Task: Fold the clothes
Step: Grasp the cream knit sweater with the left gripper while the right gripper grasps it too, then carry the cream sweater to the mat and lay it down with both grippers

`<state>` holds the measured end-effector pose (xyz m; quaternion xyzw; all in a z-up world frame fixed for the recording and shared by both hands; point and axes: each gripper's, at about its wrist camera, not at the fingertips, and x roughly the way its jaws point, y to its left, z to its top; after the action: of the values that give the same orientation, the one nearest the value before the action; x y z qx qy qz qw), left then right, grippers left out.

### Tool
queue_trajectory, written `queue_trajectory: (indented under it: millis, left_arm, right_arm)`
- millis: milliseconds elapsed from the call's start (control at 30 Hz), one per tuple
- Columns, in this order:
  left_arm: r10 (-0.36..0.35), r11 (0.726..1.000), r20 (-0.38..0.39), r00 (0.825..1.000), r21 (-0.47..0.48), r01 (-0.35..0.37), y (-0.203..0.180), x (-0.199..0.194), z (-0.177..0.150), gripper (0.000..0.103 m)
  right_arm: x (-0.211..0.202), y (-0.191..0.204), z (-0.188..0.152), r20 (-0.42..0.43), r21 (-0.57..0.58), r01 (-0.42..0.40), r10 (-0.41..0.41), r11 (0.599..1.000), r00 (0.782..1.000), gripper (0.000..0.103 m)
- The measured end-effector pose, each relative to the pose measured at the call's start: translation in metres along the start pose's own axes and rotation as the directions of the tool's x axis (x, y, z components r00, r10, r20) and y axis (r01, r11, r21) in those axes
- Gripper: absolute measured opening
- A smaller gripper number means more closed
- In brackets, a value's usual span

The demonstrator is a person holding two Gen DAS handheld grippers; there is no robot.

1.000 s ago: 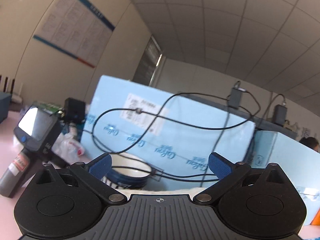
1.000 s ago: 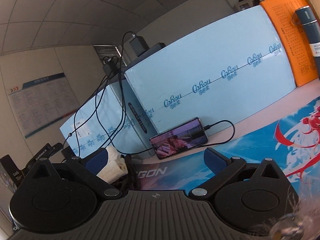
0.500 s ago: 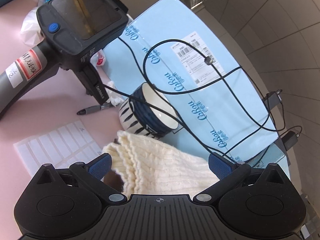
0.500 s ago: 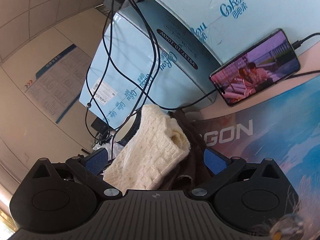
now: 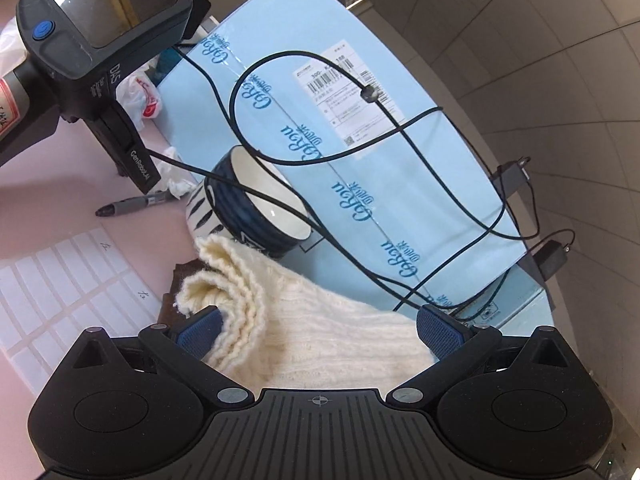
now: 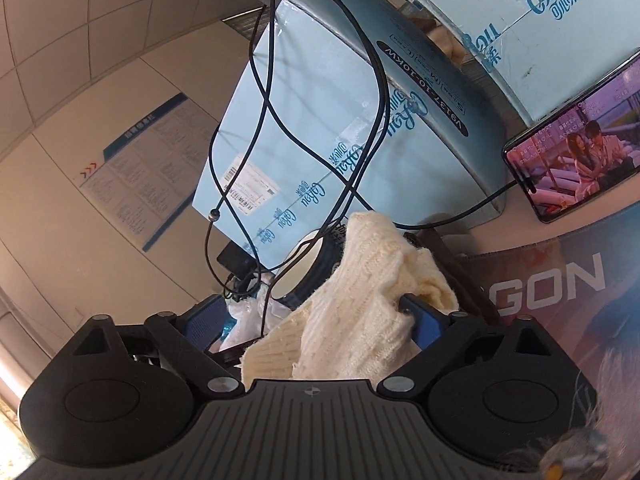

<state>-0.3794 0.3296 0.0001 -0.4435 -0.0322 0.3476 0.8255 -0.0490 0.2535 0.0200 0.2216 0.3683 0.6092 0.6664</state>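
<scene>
A cream knit sweater (image 5: pixel 320 328) lies bunched on the table, with a dark brown cloth (image 5: pixel 176 288) under its edge. My left gripper (image 5: pixel 319 330) stands open around the sweater, whose folded layers lie by the left fingertip (image 5: pixel 198 330). In the right wrist view the same sweater (image 6: pixel 360 300) rises between the jaws of my right gripper (image 6: pixel 310 318), which are closing. Its right fingertip (image 6: pixel 416 316) touches the knit, while the left one is still apart from it.
A blue striped bowl (image 5: pixel 256 208) stands just behind the sweater, with black cables (image 5: pixel 304 160) draped over it and the light-blue boxes (image 5: pixel 360 140). A handheld scanner (image 5: pixel 100 20), a pen (image 5: pixel 132 204) and a label sheet (image 5: pixel 60 280) lie left. A lit phone (image 6: pixel 576 160) leans right, above a printed mat (image 6: pixel 560 300).
Both grippers tipped down from the wall and ceiling onto the sweater and closed in on it. The right gripper's jaws have narrowed around the knit; the left jaws kept their width.
</scene>
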Motion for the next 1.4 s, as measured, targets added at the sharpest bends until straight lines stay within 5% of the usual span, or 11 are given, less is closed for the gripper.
queue_trajectory:
  millis: [200,300,367,467,633,800,900,1000,1100,1233,1400]
  left_arm:
    - [0.102,0.991,0.041,0.994,0.082,-0.105,-0.01,0.003,-0.009,0.098]
    - [0.195,0.966,0.112,0.974,0.153,-0.21,-0.013,0.002,-0.012,0.027]
    - [0.229,0.955,0.139,0.964,0.159,-0.25,-0.011,0.002,-0.011,0.016]
    - [0.096,0.981,0.183,0.978,0.149,-0.124,-0.01,-0.011,-0.009,0.015]
    - [-0.187,0.976,0.189,0.964,0.146,0.161,-0.01,-0.024,-0.007,0.014]
    - [-0.451,0.887,0.036,0.892,0.127,0.443,-0.027,-0.004,-0.025,0.014]
    - [-0.51,0.844,-0.071,0.857,0.149,0.515,-0.05,0.005,-0.05,0.014]
    - [-0.6,0.776,-0.184,0.778,0.101,0.622,-0.071,0.015,-0.076,0.012]
    - [-0.566,0.765,-0.314,0.763,0.147,0.627,-0.103,0.025,-0.107,0.012]
    - [-0.432,0.775,-0.443,0.786,0.264,0.575,-0.137,0.036,-0.149,0.013]
    - [-0.219,0.835,-0.423,0.879,0.385,0.393,-0.16,0.049,-0.173,0.02]
  right_arm:
    - [0.005,0.022,-0.03,0.083,-0.174,0.172,-0.16,0.97,0.984,0.02]
    - [-0.003,0.027,-0.03,0.083,-0.194,0.091,-0.076,0.977,0.994,0.016]
    - [-0.009,0.037,-0.03,0.094,-0.224,0.052,-0.031,0.973,0.995,0.016]
    - [-0.024,0.055,-0.031,0.118,-0.258,-0.018,0.05,0.966,0.992,0.016]
    - [-0.066,0.072,-0.03,0.193,-0.294,-0.111,0.172,0.949,0.966,0.016]
    - [-0.121,0.059,-0.013,0.274,-0.253,-0.094,0.165,0.963,0.947,0.015]
    - [-0.153,0.039,-0.004,0.314,-0.198,-0.041,0.103,0.979,0.944,0.015]
    - [-0.188,0.009,0.004,0.34,-0.126,0.035,0.01,0.991,0.94,0.015]
    - [-0.219,-0.031,0.01,0.34,0.011,0.113,-0.11,0.994,0.934,0.015]
    - [-0.26,-0.092,0.016,0.314,0.219,0.197,-0.26,0.956,0.913,0.015]
    - [-0.284,-0.134,0.03,0.311,0.305,0.327,-0.418,0.894,0.854,0.015]
